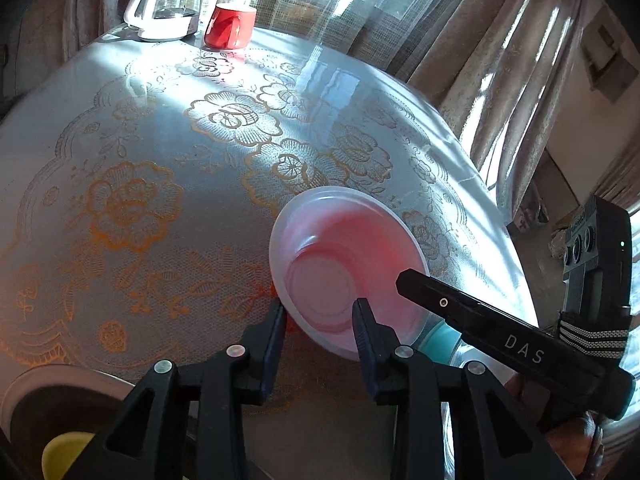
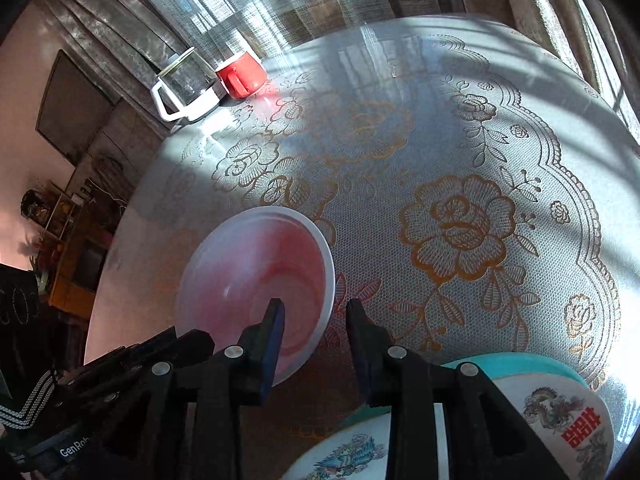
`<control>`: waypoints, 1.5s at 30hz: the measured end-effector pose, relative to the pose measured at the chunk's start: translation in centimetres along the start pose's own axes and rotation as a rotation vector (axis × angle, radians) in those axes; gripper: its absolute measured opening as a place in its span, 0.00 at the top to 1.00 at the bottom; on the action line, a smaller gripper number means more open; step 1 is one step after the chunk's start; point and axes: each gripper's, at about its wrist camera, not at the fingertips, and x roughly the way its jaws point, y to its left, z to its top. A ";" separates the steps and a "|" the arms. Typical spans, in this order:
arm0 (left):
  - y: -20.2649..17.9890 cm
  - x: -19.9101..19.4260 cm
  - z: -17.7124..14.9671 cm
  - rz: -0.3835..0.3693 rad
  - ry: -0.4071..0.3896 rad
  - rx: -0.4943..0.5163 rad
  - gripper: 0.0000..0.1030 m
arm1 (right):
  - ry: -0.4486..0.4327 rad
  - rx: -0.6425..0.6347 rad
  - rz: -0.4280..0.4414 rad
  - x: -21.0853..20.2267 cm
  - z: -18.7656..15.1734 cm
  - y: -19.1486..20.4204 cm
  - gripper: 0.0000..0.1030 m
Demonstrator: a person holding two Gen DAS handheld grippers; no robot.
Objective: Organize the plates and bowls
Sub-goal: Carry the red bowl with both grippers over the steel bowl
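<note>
Translucent white plastic bowl (image 1: 348, 272), glowing pink inside, sits on a round table (image 1: 120, 128) covered by a lace cloth with gold flower patterns. Both handheld grippers straddle its rim from opposite sides. The left gripper (image 1: 320, 316) has its jaws apart, one finger outside the near-left rim and one inside the bowl; the pads do not appear to press the wall. The right gripper (image 2: 316, 316) is likewise parted, its left finger inside the bowl and its right finger just outside the rim, over the cloth. At the far edge of the table stand a red mug (image 1: 230, 26) and, beside it, a glass kettle (image 1: 168, 4) with a white handle. Near the right gripper lie a teal-rimmed plate (image 2: 532, 364) and a white dish with dragon print (image 2: 560, 412). By the left gripper, a brown plate (image 1: 52, 396) holds something yellow (image 1: 64, 456)
</note>
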 end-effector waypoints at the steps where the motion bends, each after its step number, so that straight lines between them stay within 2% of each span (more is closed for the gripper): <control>1: 0.1 0.0 0.0 -0.002 -0.002 -0.004 0.66 | -0.002 0.006 0.002 -0.1 -0.1 0.0 0.69; 8: 0.3 -0.5 -0.7 -0.027 -0.024 -0.004 0.66 | -0.028 -0.005 -0.006 -0.5 -0.9 0.4 0.70; 10: 0.1 -0.7 -0.9 -0.038 -0.031 0.007 0.66 | -0.034 -0.027 -0.002 -0.7 -1.2 0.9 0.77; 15: -0.6 -1.4 -1.5 -0.027 -0.057 0.050 0.67 | -0.056 -0.051 -0.019 -1.1 -1.7 1.8 0.81; 23: -1.2 -2.4 -2.5 -0.025 -0.090 0.090 0.68 | -0.076 -0.048 -0.017 -2.0 -2.6 2.1 0.82; 45: -2.6 -6.4 -6.7 -0.031 -0.159 0.156 0.68 | -0.147 -0.013 0.065 -5.9 -7.3 2.3 0.82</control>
